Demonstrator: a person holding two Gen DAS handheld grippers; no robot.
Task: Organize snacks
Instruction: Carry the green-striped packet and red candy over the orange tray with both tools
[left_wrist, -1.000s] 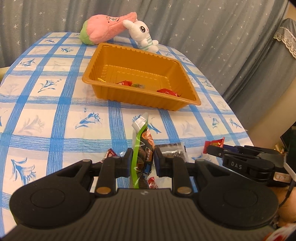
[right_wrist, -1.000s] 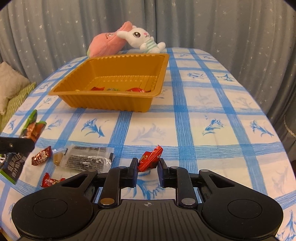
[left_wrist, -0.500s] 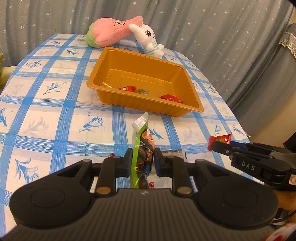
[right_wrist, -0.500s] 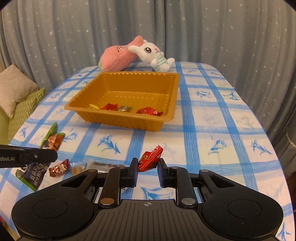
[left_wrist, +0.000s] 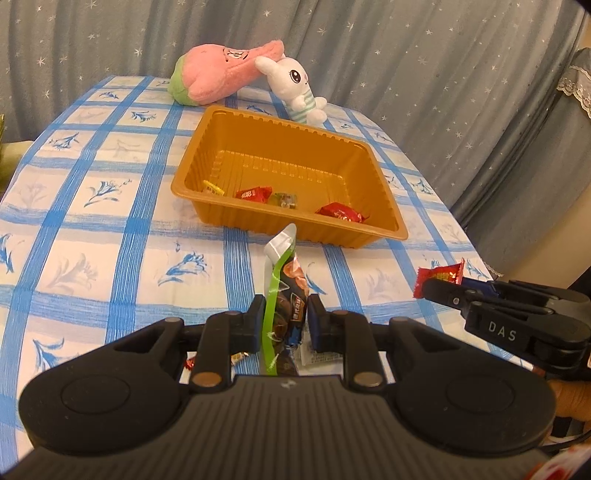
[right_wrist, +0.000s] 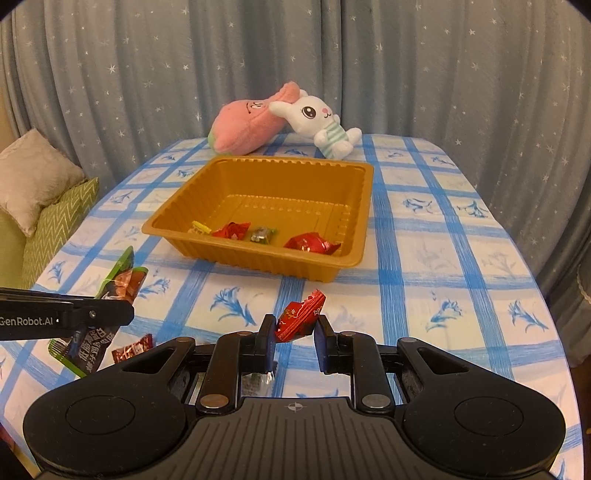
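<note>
My left gripper is shut on a green and black snack packet, held upright above the table in front of the orange tray. It also shows in the right wrist view. My right gripper is shut on a red candy, also held above the table short of the tray; the candy shows in the left wrist view too. The tray holds two red candies, a yellow one and a greenish one.
A pink plush and a white rabbit plush lie behind the tray. Loose candies and a clear packet lie on the blue checked tablecloth near the front edge. A cushion and sofa stand at the left.
Both grippers have risen and pulled back from the table with their snacks held. The tray now sits farther off and more of its inside shows.
</note>
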